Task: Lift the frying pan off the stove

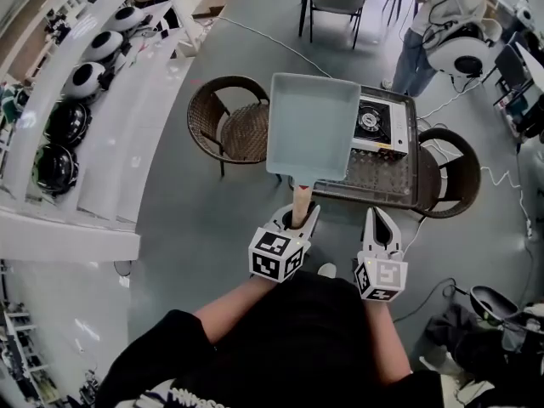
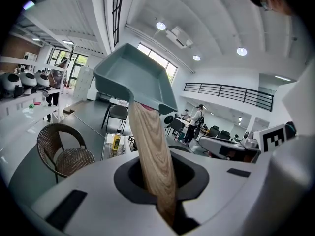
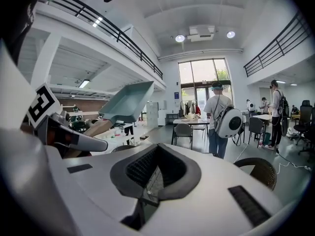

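One square teal frying pan (image 1: 313, 126), wooden handle (image 1: 300, 199).

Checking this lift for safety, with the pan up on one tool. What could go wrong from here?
The left tool grips only the near end of the wooden handle, so the wide pan could sag or twist in the grip. The pan hangs above the table, next to the stove; a drop could hit either. The right tool is shut, empty and gives no support.

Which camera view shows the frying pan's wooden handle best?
The left gripper view: the wooden handle runs from the pan into the closed jaws. The head view shows a short stub; the right gripper view only a sliver.
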Available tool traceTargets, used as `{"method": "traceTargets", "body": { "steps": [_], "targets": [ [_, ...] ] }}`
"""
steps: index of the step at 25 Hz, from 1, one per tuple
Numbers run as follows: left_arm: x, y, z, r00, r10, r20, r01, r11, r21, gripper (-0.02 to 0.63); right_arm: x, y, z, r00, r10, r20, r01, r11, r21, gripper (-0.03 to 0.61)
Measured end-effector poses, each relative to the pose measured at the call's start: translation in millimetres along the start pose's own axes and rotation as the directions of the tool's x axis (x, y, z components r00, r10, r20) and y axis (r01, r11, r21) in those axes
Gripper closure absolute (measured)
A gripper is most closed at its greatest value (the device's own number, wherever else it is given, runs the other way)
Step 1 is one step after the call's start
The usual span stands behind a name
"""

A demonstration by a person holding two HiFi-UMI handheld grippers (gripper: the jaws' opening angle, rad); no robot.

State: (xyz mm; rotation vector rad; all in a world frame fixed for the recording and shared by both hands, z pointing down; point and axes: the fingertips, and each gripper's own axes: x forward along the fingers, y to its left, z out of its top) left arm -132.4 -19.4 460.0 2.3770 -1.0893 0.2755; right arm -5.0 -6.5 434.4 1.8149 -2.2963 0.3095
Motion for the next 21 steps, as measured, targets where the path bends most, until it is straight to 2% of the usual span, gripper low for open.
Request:
{"method": "traceTargets", "body": {
  "steps": [4,9,21],
  "targets": [
    [-0.2,3.7,0.2,1.0,-0.014,-0.01,0.014,1.0,0.007,0.571,2.7,2.0,1.6,1.0,-0.018,-0.002,0.018,1.0,-0.003,0.548],
    [1.0,1.8,1.2,0.999,-0.034,-0.011,0.034,0.998,0.053,0.571,3.9,4.9,2.7,1.0,-0.029,0.0,0.029,0.999,0.013,0.549],
    [0.4,-5.8,-2.1,0.997,-0.069,-0.024,0.07,0.996,0.057,0.571,0.3,11.2,-3.2,0.999,-0.044,-0.006,0.044,0.999,0.019,0.549]
  ]
}}
